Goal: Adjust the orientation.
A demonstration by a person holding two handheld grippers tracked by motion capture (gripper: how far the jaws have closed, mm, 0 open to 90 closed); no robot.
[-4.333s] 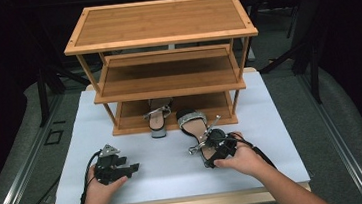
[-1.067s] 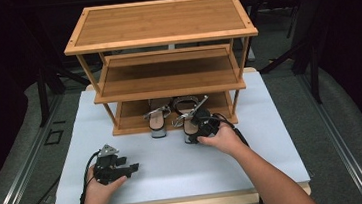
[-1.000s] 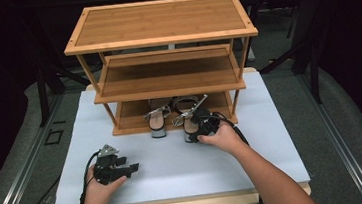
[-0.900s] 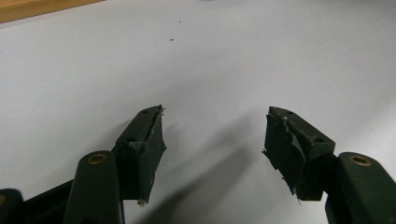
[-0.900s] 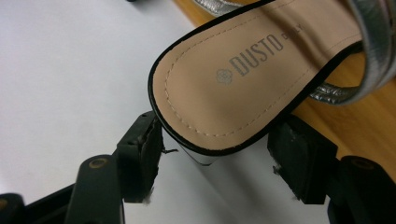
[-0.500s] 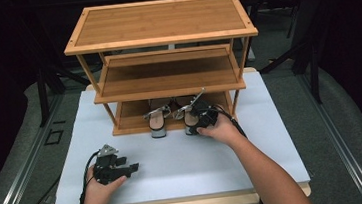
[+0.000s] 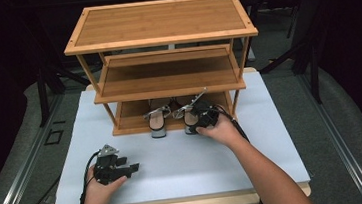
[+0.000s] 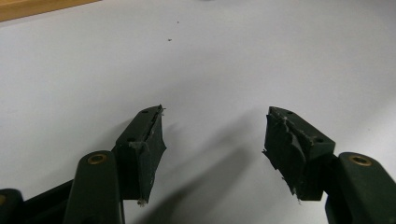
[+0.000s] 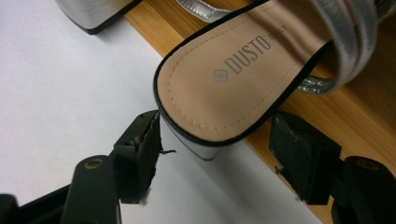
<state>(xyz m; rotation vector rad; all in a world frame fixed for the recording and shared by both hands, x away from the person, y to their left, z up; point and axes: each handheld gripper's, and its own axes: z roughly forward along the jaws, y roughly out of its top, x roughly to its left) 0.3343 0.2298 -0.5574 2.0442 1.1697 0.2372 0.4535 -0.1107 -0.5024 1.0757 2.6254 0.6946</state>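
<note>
My right gripper [image 9: 212, 154] is spread wide around the heel of the silver sandal [image 9: 247, 79], which overhangs the front edge of the rack's bottom shelf [image 9: 364, 121]. Risk: withdrawing carelessly could snag the heel and drag it off onto the bench [image 7: 184, 157]. Left gripper [image 8: 212, 140] spread, empty.

A three-tier bamboo shoe rack [image 7: 160, 33] stands at the far edge of the white tabletop [image 7: 185, 162]; dark metal frame legs [image 7: 49, 79] rise beyond the tabletop's left edge.
</note>
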